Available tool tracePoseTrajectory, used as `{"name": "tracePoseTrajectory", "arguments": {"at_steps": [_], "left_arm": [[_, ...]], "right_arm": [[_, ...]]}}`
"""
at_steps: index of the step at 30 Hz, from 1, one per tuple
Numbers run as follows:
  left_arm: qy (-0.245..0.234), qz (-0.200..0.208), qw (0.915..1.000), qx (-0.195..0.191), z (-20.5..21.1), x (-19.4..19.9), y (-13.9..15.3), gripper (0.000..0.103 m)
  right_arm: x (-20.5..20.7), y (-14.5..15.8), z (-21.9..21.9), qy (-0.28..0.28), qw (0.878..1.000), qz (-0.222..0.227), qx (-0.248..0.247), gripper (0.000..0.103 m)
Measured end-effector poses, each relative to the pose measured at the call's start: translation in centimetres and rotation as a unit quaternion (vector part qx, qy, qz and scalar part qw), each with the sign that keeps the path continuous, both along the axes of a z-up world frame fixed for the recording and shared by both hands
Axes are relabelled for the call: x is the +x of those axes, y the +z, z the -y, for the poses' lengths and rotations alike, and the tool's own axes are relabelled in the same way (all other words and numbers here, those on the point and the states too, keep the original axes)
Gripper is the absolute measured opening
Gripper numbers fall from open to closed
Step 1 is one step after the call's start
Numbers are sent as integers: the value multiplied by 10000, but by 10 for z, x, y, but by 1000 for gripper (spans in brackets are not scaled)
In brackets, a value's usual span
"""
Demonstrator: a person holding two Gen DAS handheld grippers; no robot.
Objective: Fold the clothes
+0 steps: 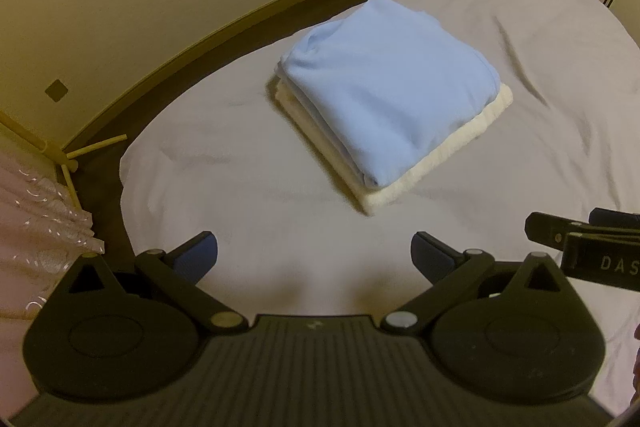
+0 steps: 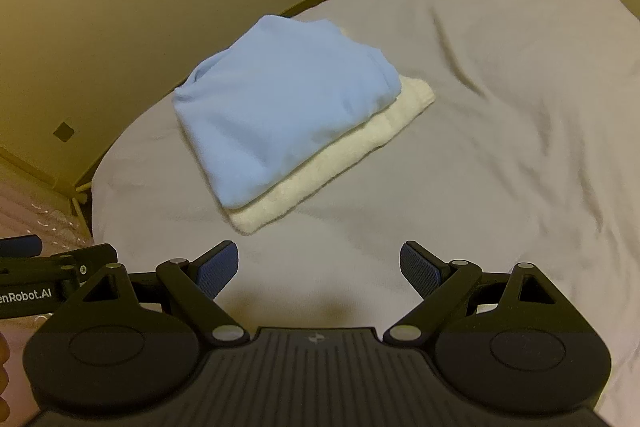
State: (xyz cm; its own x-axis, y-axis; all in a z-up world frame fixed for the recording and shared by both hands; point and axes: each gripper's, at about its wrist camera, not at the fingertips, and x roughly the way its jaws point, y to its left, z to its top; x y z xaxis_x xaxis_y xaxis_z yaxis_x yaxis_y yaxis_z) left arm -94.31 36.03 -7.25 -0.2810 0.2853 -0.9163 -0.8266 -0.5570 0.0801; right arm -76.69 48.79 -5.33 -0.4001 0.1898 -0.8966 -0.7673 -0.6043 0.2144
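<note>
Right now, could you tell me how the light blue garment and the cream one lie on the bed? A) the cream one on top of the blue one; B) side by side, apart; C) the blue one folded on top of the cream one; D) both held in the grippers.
C: the folded light blue garment rests on the cream garment, whose edge shows beneath it, while the left gripper and the right gripper are open and empty.

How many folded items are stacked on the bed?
2 visible. The light blue garment lies on top; the white fleecy piece sits under it, showing along the near edges, on the grey bedsheet. More layers may be hidden between them.
</note>
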Motion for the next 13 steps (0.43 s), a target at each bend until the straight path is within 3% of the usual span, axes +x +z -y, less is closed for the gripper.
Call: {"name": "tracePoseTrajectory", "arguments": {"at_steps": [13], "left_arm": [[-121, 84, 9999, 23, -17, -9, -3, 102]], "right_arm": [[-10, -1, -13, -83, 10000, 6, -4, 90]]}}
